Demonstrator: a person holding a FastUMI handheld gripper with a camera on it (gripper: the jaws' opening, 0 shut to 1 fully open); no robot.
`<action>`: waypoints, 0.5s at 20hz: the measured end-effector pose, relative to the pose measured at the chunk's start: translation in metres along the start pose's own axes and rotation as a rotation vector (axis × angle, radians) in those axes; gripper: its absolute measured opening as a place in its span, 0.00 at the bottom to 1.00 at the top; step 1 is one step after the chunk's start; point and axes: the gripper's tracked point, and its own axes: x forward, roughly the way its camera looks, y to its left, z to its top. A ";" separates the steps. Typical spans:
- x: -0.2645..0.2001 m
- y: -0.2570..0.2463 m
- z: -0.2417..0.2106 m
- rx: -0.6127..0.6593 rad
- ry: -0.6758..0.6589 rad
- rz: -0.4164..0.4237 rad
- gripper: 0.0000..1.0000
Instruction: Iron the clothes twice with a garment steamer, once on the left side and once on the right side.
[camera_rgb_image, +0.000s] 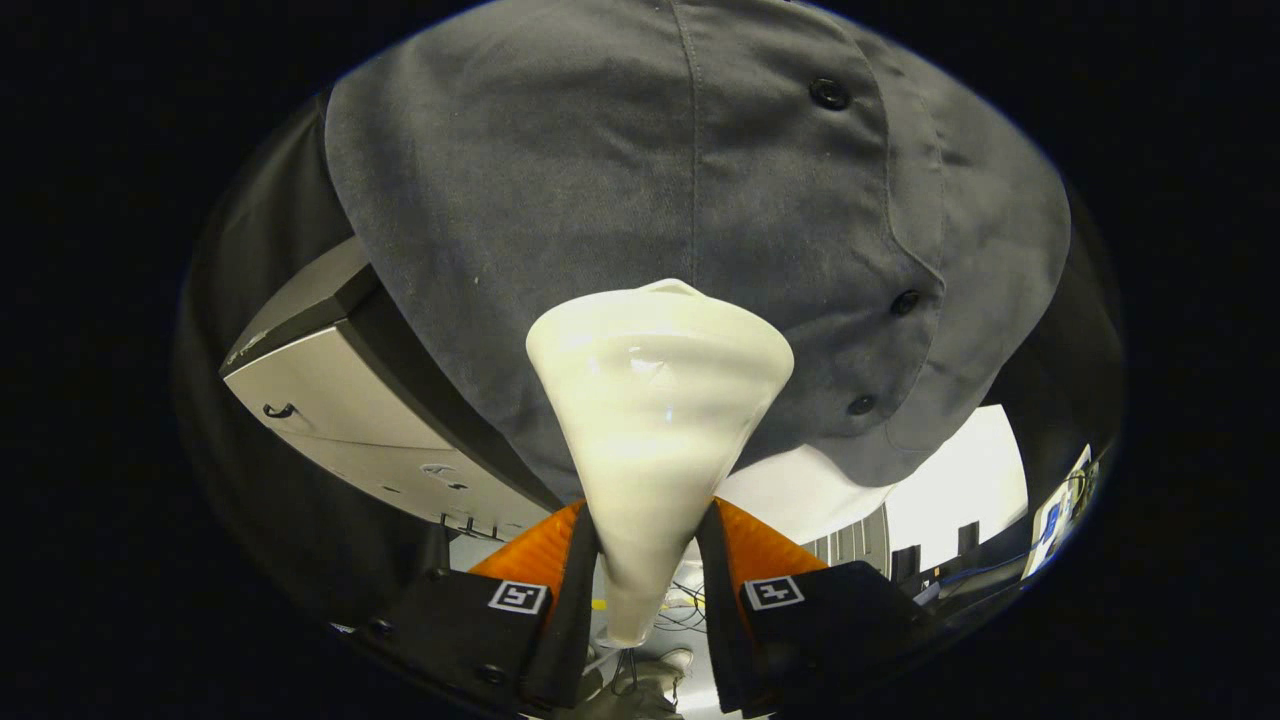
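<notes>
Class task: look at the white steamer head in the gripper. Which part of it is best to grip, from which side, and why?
Grip the narrow neck of the steamer head, coming from behind it, away from the grey shirt. The head flares wide toward the shirt, so only the slim neck fits between the fingers. The gripper holds it that way now, one finger pressing each side.

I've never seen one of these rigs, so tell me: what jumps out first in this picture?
The eye lands on the cream-white steamer head, a glossy cone gripped between the two fingers of the gripper, widening ahead of them. Just beyond it hangs a grey buttoned shirt, its dark buttons running down the placket beside the steamer's wide end, which sits at or very near the cloth.
</notes>
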 end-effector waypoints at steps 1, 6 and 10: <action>-0.005 0.000 0.000 0.000 -0.005 0.004 0.57; -0.052 -0.011 0.026 -0.004 -0.086 0.016 0.57; -0.097 -0.032 0.062 -0.001 -0.179 0.001 0.57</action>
